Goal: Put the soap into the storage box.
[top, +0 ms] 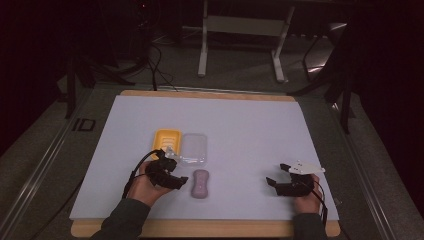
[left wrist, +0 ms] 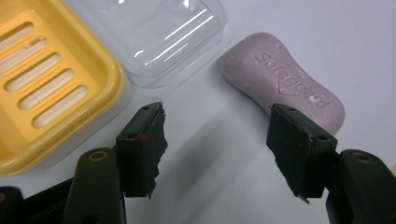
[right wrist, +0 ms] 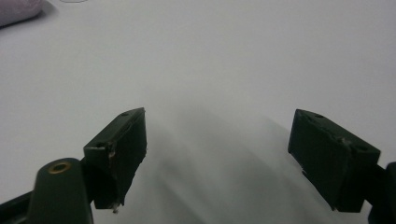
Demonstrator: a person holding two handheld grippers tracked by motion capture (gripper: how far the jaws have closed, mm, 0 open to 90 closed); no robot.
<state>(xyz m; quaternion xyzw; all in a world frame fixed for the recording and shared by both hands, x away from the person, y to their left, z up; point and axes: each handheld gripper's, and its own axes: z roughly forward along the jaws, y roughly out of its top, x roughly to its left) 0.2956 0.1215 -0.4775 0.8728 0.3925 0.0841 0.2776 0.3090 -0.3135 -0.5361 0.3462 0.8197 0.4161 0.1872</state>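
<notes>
The left gripper (left wrist: pixel 212 140) stands released with nothing between its jaws, just short of the pale purple waisted bar of soap (left wrist: pixel 282 81) lying toward the table's near edge, beside the yellow slotted plastic soap dish (left wrist: pixel 56 84) and its clear plastic lid (left wrist: pixel 154 35). The bar looks hard, light and probably slick (stamped lettering on top), so I'd pinch it across the narrow waist. The right gripper (right wrist: pixel 217 154) idles open near the near right corner.

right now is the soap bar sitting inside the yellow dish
No, the soap bar lies on the bare white table, apart from the yellow dish, whose slotted floor is empty.
</notes>
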